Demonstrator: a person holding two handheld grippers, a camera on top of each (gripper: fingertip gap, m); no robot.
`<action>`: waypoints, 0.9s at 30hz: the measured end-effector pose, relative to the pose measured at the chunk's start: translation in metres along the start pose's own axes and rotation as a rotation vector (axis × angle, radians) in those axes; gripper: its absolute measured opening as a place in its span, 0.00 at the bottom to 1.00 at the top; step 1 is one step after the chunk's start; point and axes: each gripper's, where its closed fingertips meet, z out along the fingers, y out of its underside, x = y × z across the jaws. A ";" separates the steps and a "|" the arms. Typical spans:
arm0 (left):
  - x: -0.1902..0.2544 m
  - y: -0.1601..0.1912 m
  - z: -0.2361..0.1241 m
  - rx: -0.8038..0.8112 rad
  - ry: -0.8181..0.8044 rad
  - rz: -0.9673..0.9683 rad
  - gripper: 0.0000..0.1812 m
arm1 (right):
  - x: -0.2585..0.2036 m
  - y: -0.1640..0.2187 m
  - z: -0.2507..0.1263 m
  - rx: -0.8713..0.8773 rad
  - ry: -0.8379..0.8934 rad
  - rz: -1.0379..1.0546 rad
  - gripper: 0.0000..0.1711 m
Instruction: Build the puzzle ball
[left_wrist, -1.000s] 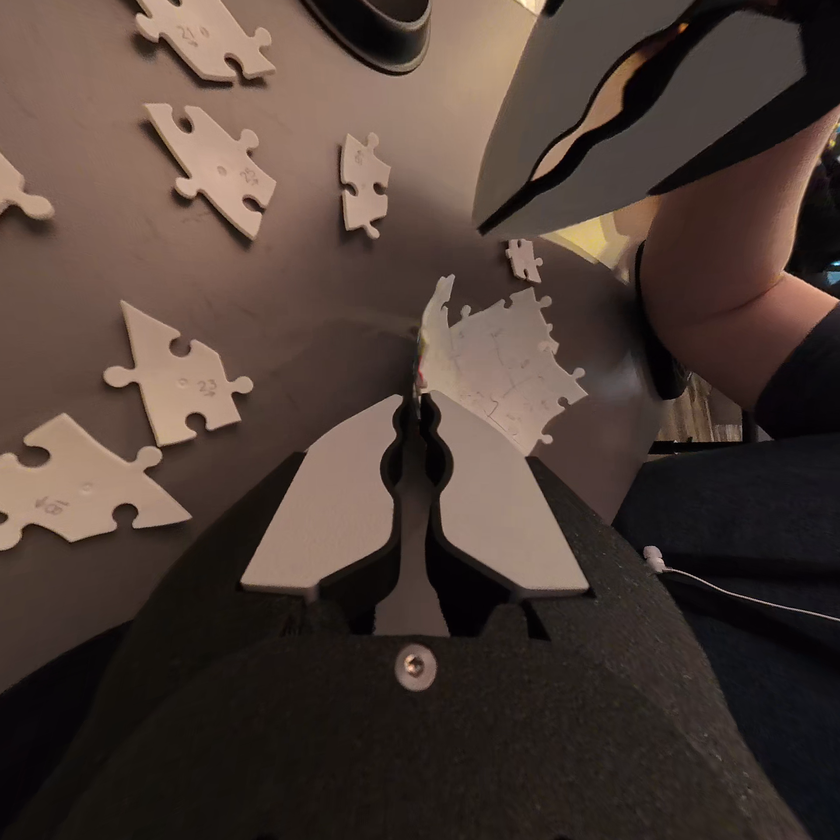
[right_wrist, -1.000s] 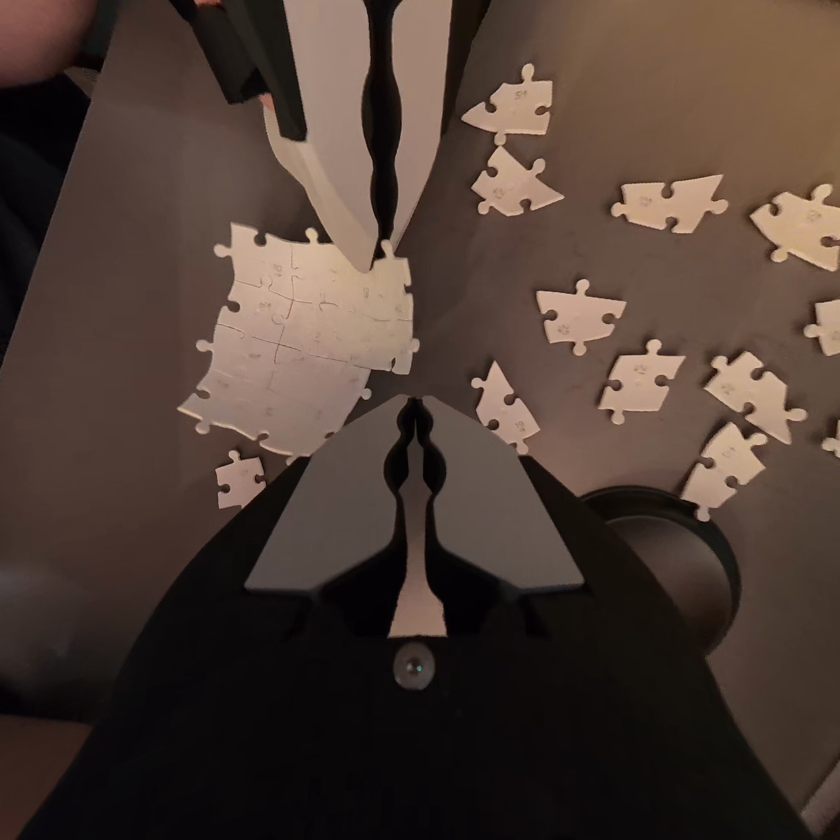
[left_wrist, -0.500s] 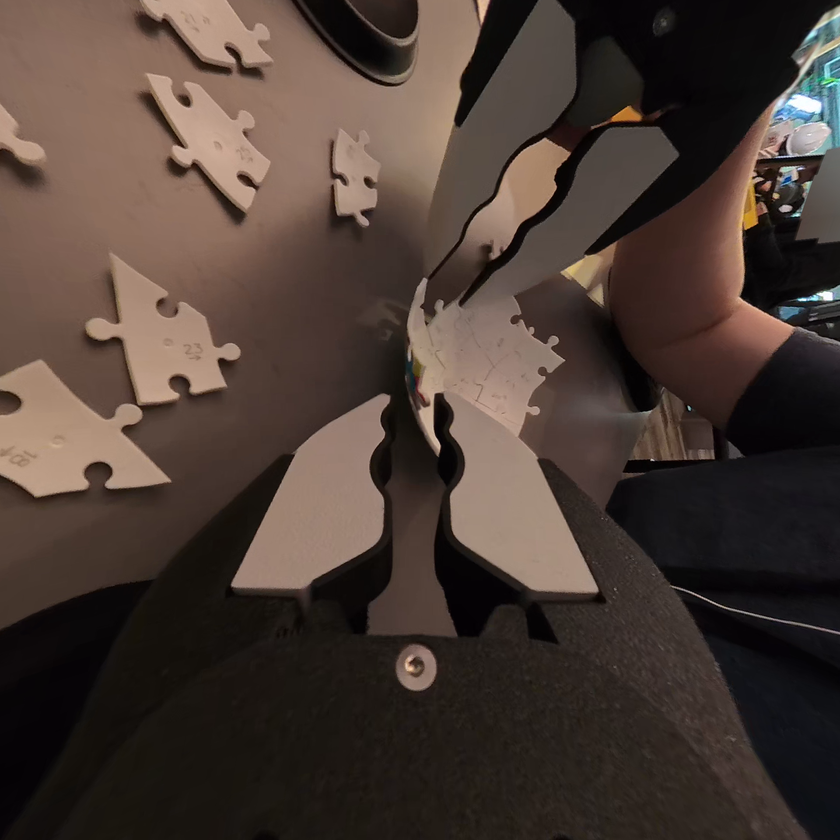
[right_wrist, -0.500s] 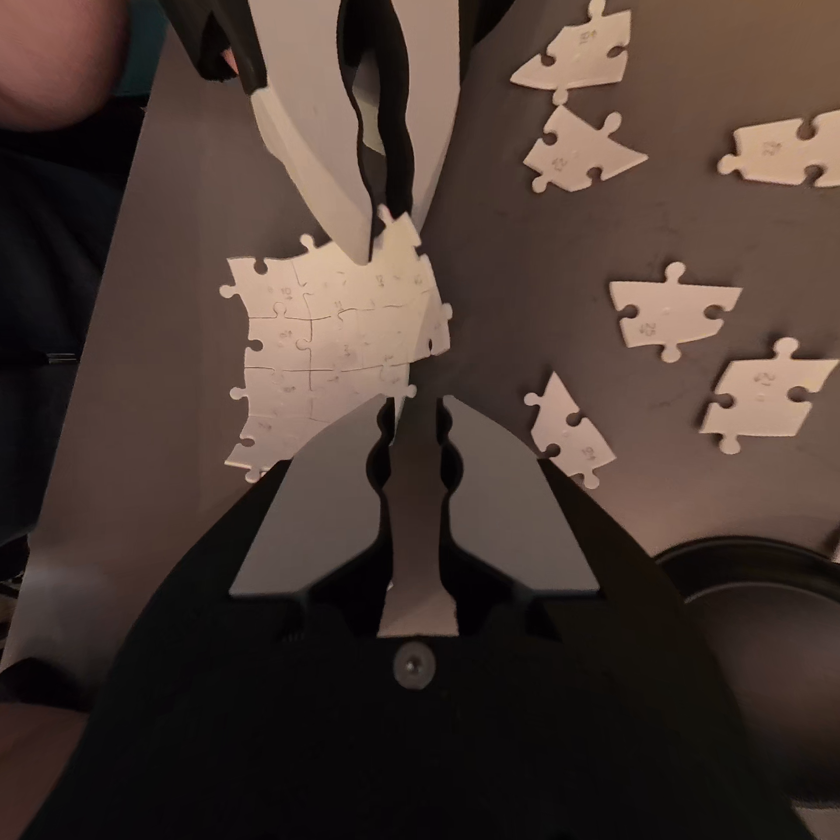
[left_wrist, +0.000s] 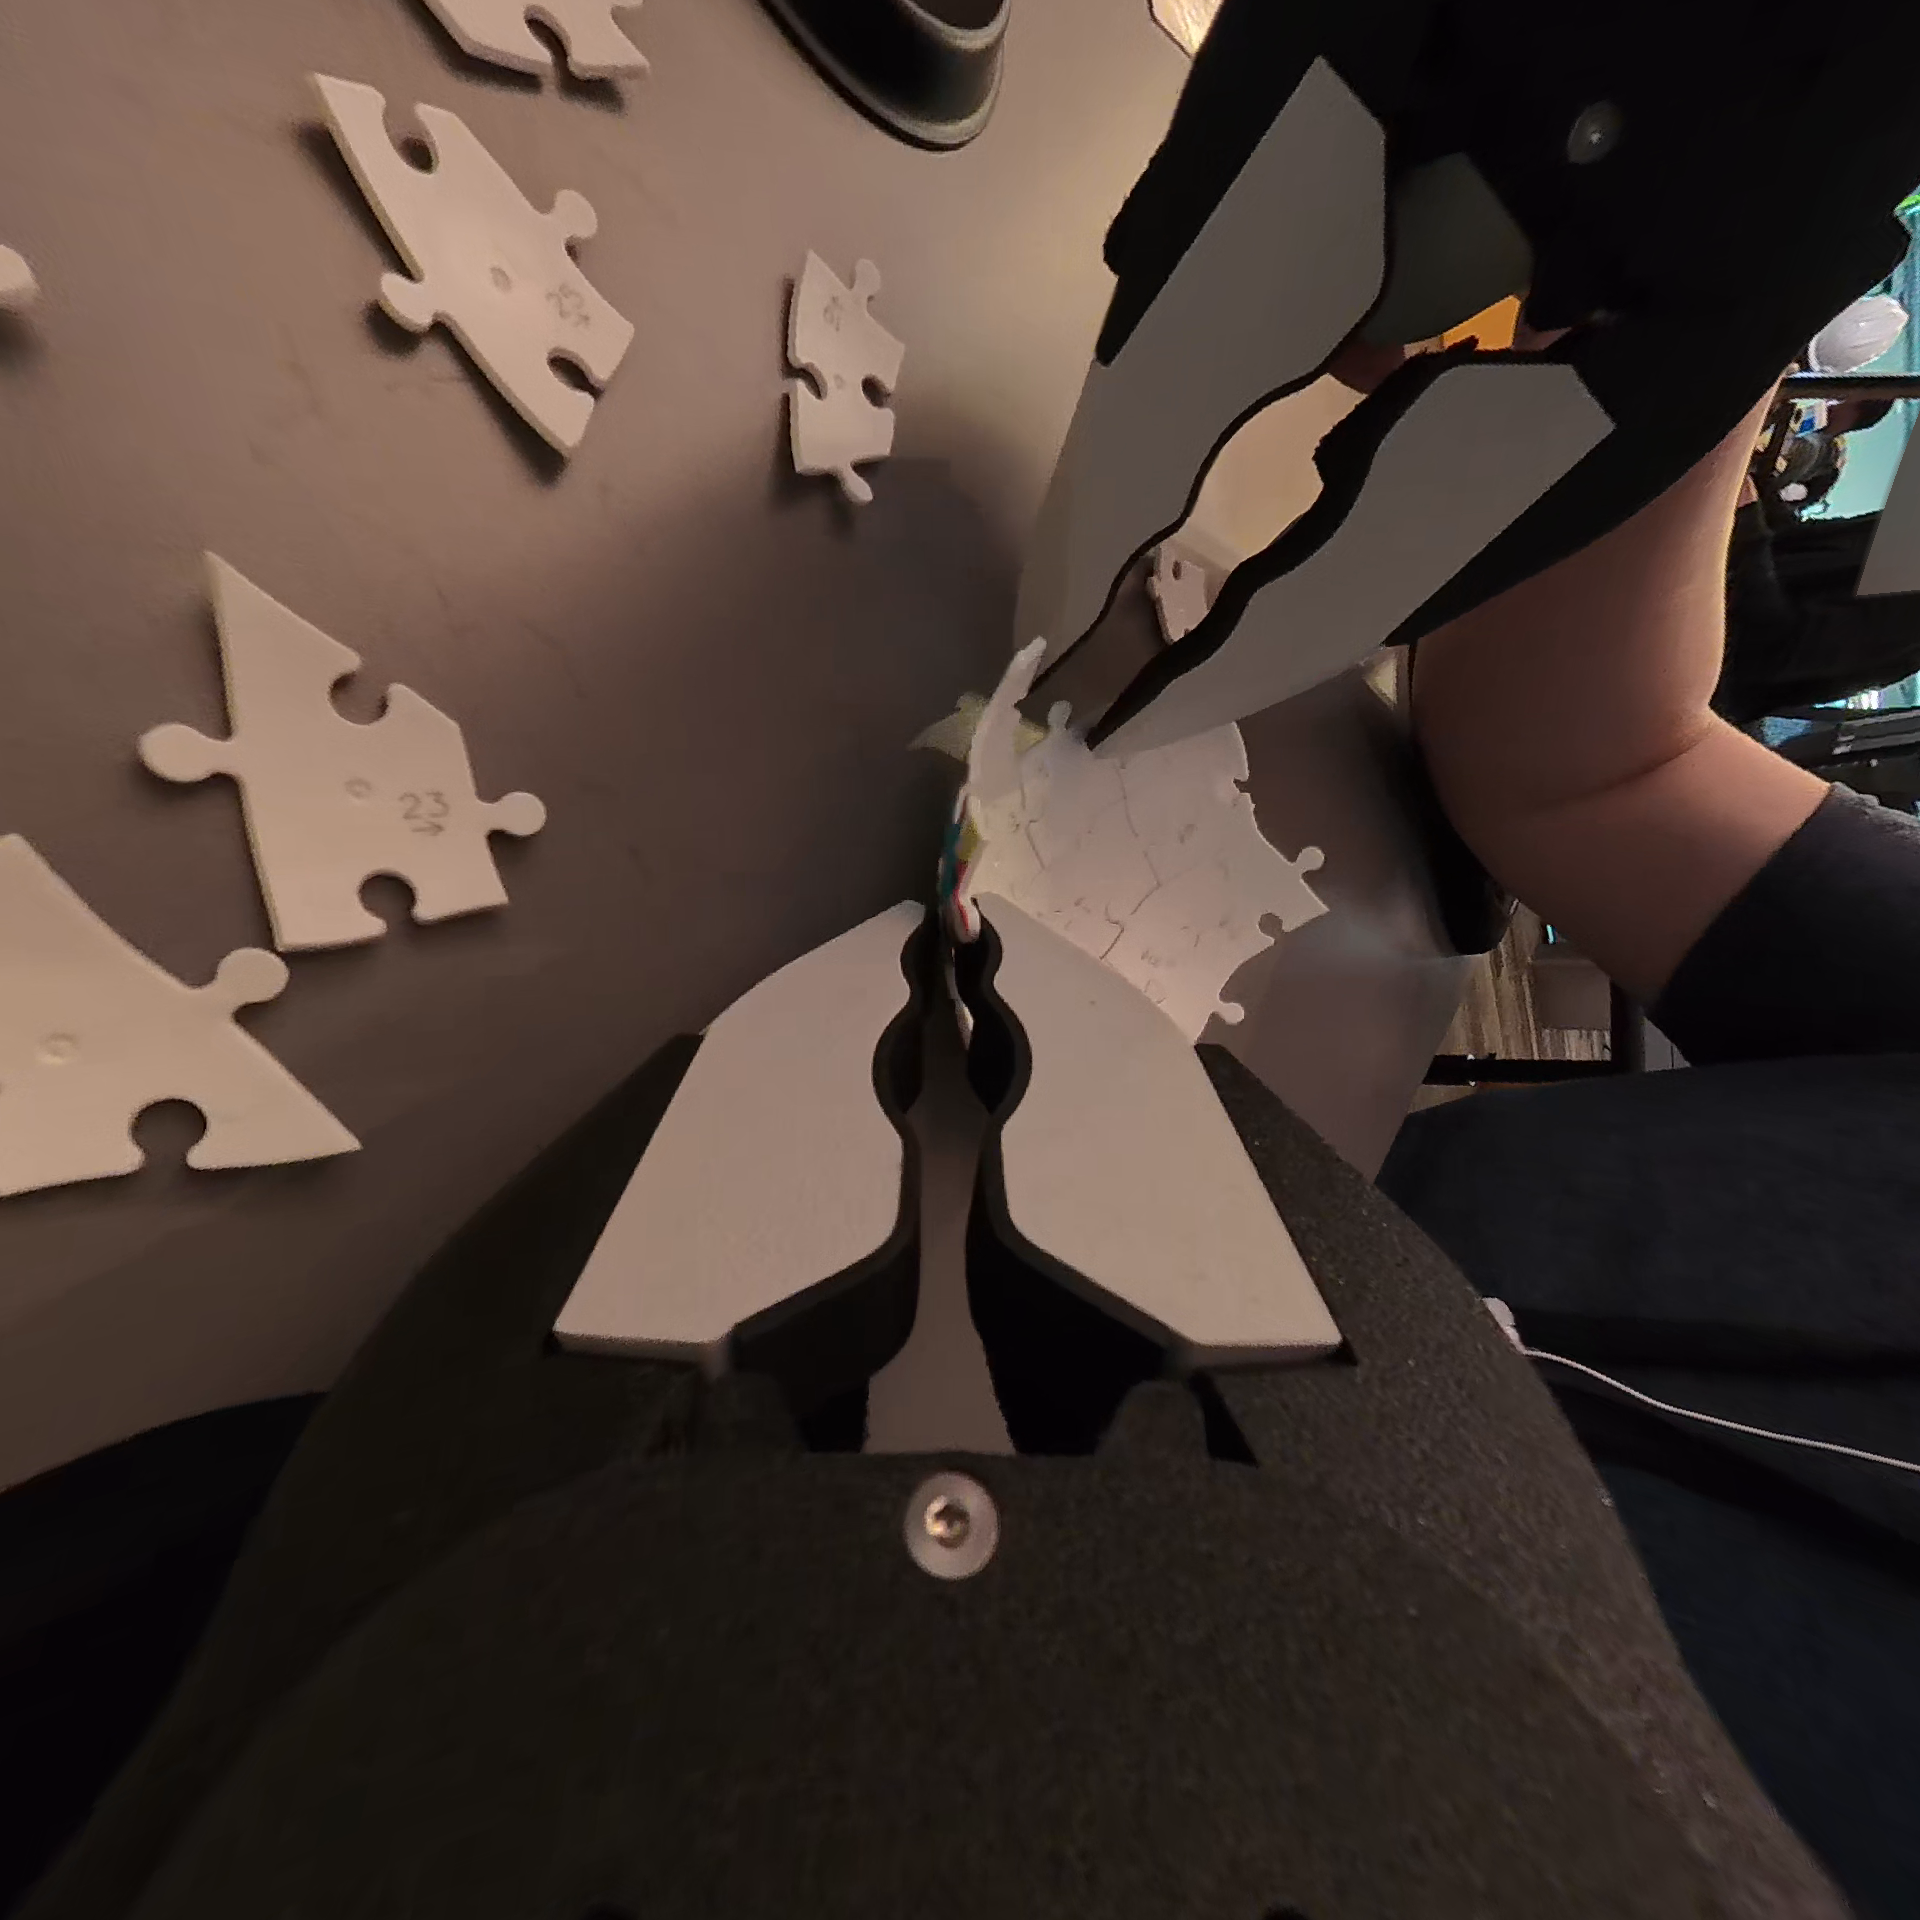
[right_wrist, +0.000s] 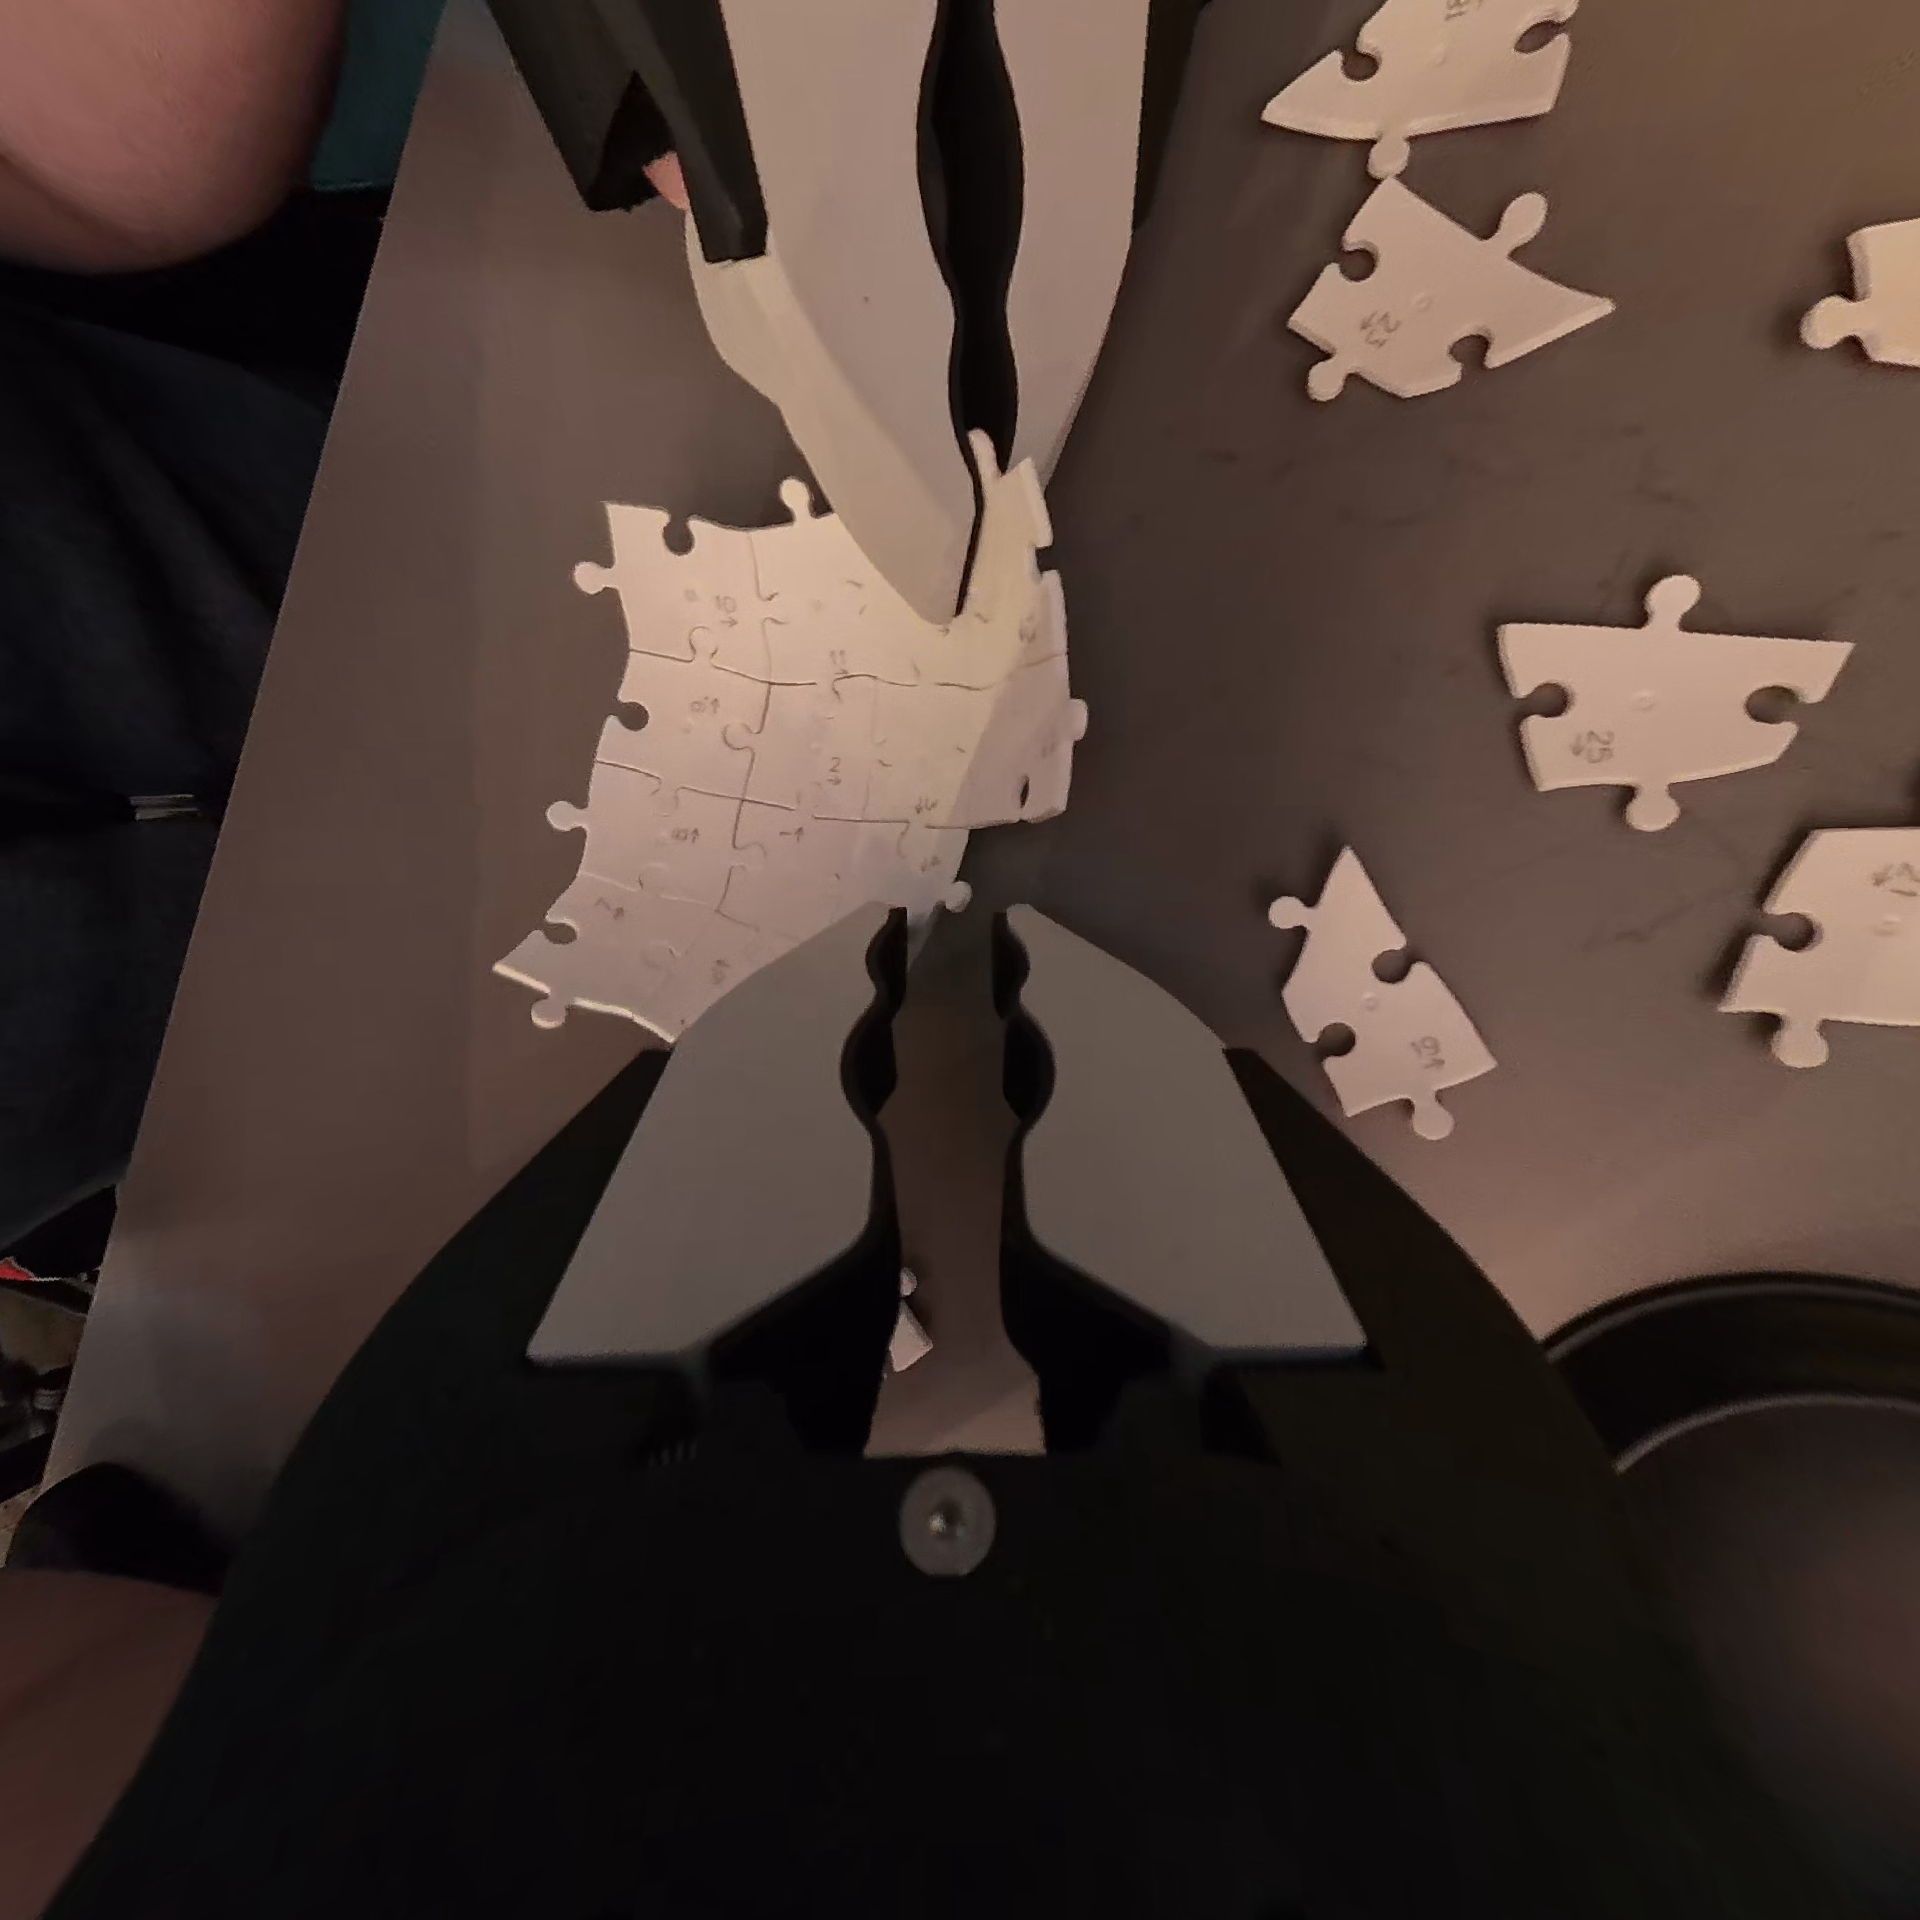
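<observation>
So far only a small curved patch (right_wrist: 821, 769) of joined pieces exists, held above the table (right_wrist: 1195, 582) near its edge; many loose pieces (right_wrist: 1662, 707) lie flat further in, so most of the ball is not built. The left gripper (left_wrist: 961, 930) pinches one edge of the patch with its fingers pressed on it. The right gripper (right_wrist: 948, 914) has its fingers slightly spread at the opposite edge, gripping nothing. I judge the room around them as free, though the black dish (right_wrist: 1766, 1382) is near.

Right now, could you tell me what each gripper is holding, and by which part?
The left gripper pinches the assembled puzzle section by its edge. The right gripper is open at the opposite edge and holds nothing.
</observation>
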 end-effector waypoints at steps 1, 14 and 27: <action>0.001 0.000 0.000 -0.002 0.000 0.005 0.01 | -0.001 0.000 -0.001 -0.001 -0.002 -0.002 0.10; 0.010 0.003 -0.007 0.006 -0.004 -0.017 0.12 | 0.004 0.001 -0.023 0.038 0.071 -0.031 0.10; 0.024 0.029 -0.007 -0.001 -0.008 0.013 0.11 | 0.007 0.006 -0.058 0.081 0.185 -0.020 0.10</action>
